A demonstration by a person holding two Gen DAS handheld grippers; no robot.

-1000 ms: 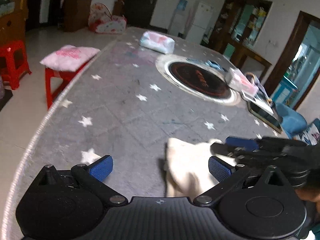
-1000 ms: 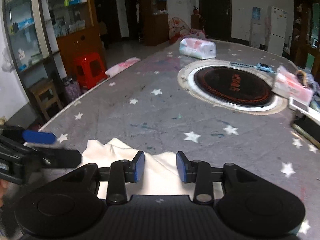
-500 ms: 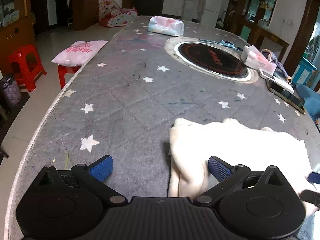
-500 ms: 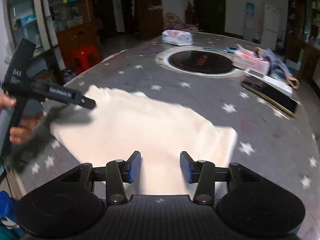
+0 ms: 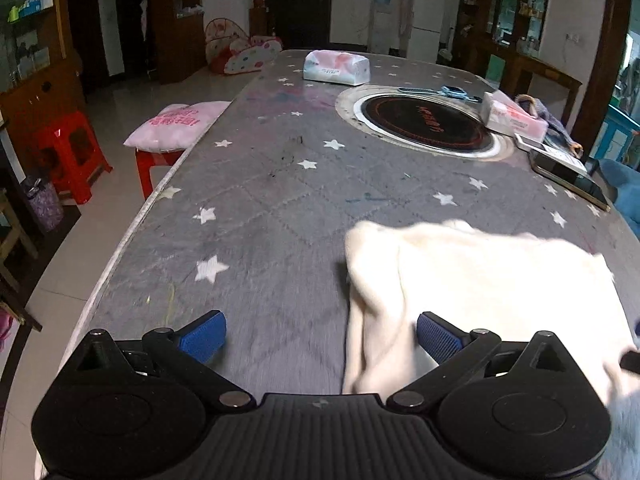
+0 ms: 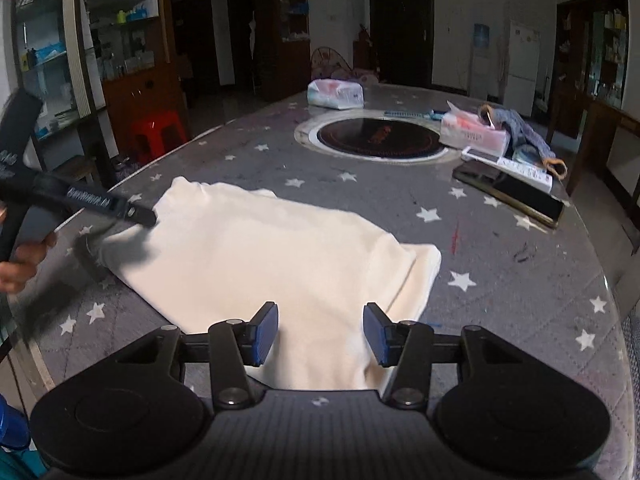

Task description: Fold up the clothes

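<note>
A cream garment (image 6: 272, 256) lies spread flat on the grey star-patterned table (image 6: 500, 272); it also shows in the left wrist view (image 5: 480, 276). My left gripper (image 5: 320, 334) is open wide and empty, with its right finger over the garment's left edge. It shows from the side in the right wrist view (image 6: 132, 212), at the garment's far left corner. My right gripper (image 6: 320, 334) is open and empty, just above the garment's near edge.
A round black hotplate (image 6: 378, 138) is set in the table's middle. Behind it lie a tissue pack (image 6: 336, 94) and a pink tissue box (image 6: 474, 132). Phones (image 6: 516, 192) and a remote lie at the right. A red stool with a pink cushion (image 5: 176, 128) stands left of the table.
Both grippers have drawn back from the garment. The right gripper opened wider and let it lie spread flat. The left gripper moved to its left edge.
</note>
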